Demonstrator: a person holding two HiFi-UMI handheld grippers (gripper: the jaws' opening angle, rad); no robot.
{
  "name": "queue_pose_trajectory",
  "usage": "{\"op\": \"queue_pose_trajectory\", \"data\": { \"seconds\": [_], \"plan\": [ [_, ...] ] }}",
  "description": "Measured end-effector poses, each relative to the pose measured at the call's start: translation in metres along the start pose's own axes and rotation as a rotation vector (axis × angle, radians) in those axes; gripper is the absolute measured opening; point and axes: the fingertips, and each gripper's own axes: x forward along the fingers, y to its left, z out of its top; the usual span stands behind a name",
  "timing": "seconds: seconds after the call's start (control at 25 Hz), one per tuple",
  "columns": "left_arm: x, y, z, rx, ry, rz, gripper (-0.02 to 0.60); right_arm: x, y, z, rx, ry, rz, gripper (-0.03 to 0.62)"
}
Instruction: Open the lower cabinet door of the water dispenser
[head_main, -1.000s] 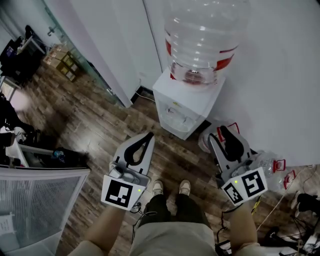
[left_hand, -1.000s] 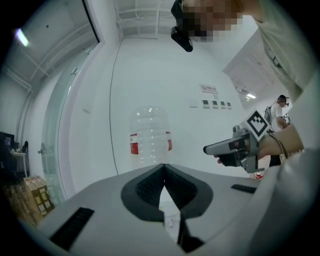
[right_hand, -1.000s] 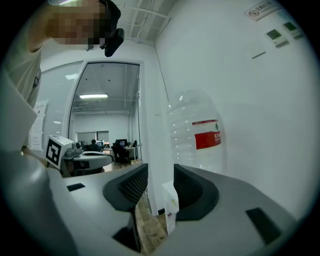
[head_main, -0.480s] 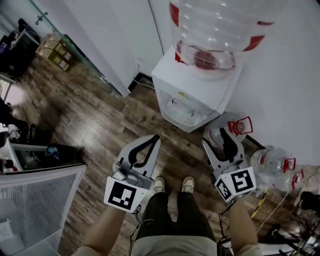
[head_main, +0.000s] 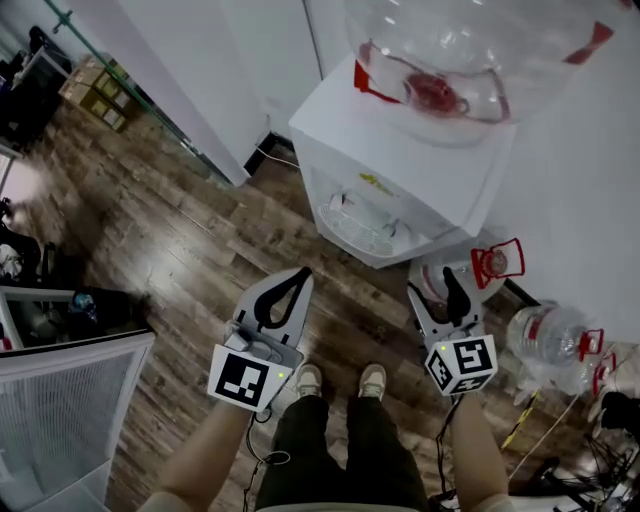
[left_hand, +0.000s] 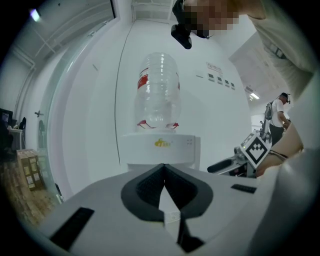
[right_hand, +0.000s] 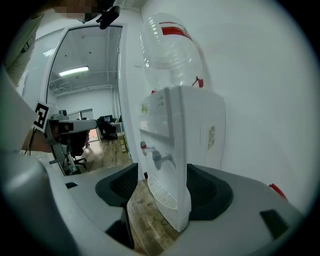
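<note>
The white water dispenser (head_main: 400, 190) stands on the wood floor against the wall, with a clear bottle (head_main: 440, 50) upside down on top. Its taps (right_hand: 157, 157) and drip grille show, but I cannot make out a lower door. My left gripper (head_main: 300, 273) hovers short of the dispenser's front, to its left, shut with its tips meeting (left_hand: 164, 167) and nothing in them. My right gripper (head_main: 452, 278) hangs short of the front right corner. Its jaws (right_hand: 165, 187) have just been opening and stand wide, with nothing between the pads; the dispenser (right_hand: 185, 150) shows beyond them.
Empty bottles with red handles (head_main: 497, 262) (head_main: 555, 335) lie on the floor right of the dispenser, next to cables. A glass partition (head_main: 150, 100) and cardboard boxes (head_main: 95, 90) are at the left. A white mesh bin (head_main: 60, 400) stands at the lower left. The person's shoes (head_main: 340, 380) are below the grippers.
The head view has sunk toward the dispenser, which now looks larger and nearer. Both grippers have come down with it and still point at the dispenser.
</note>
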Motion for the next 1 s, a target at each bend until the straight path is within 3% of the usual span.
{"op": "queue_pose_trajectory", "data": {
  "seconds": [0.56, 0.72, 1.0],
  "plan": [
    [0.043, 0.011, -0.151, -0.057, 0.025, -0.039, 0.006, 0.095, -0.033, -0.158, 0.040, 0.101, -0.016, 0.322],
    [0.056, 0.017, -0.188, 0.029, 0.054, -0.032, 0.006, 0.120, -0.048, -0.187, 0.037, 0.100, -0.015, 0.324],
    [0.077, 0.031, -0.235, 0.012, 0.067, -0.008, 0.006, 0.159, -0.083, -0.251, 0.010, 0.199, -0.068, 0.310]
  ]
}}
